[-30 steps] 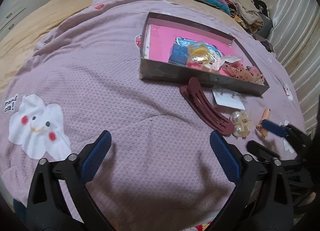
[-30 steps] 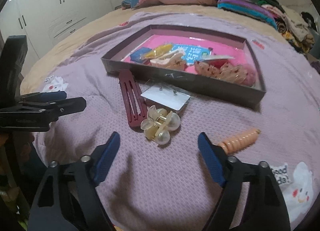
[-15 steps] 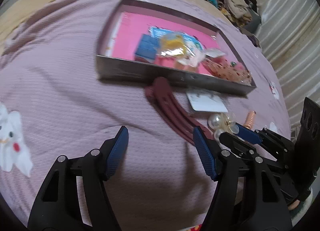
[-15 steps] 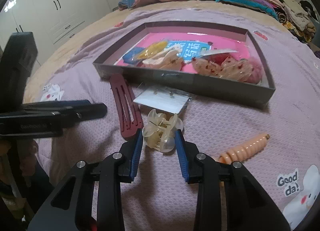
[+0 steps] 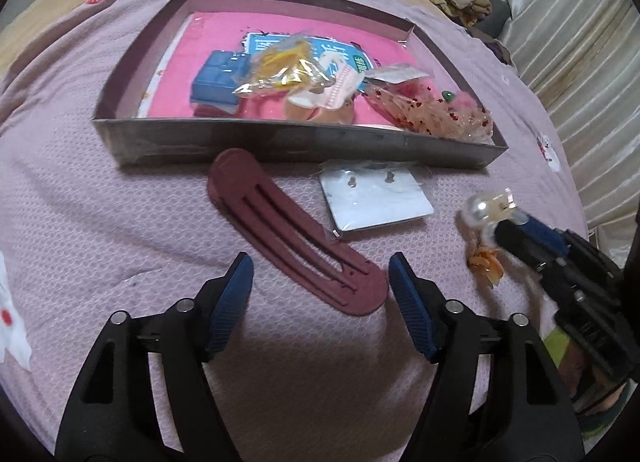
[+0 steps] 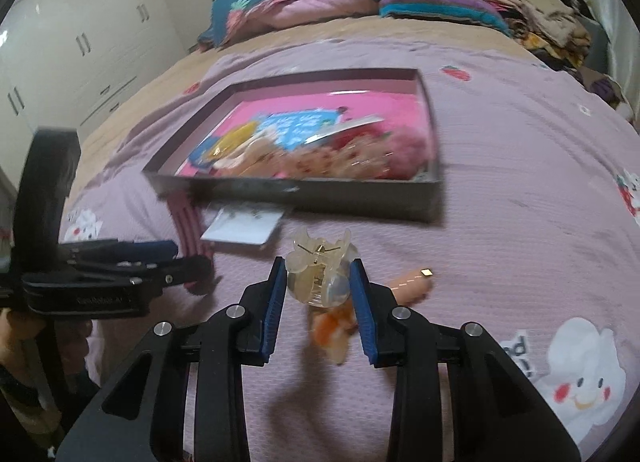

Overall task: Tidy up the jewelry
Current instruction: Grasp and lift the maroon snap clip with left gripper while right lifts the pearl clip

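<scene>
Pearl claw clip [image 6: 320, 282] sits pinched between the right gripper [image 6: 319, 280] pads, lifted off the lilac bedspread [image 6: 500, 190], near side of the grey tray [image 6: 304, 196]. Left gripper [image 5: 320, 282] hangs over the maroon barrette [image 5: 296, 238], its jaws spreading wider, pads either side of the near end and not touching it. Earring card [image 5: 376, 202] lies just right of the barrette, against the tray's near wall. Peach spiral clip [image 6: 412, 286] rests beyond the right gripper.

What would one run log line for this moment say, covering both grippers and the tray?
right gripper: shut on pearl claw clip, lifted | left gripper: jaws opening, astride maroon hair clip, no contact | tray: part filled
</scene>
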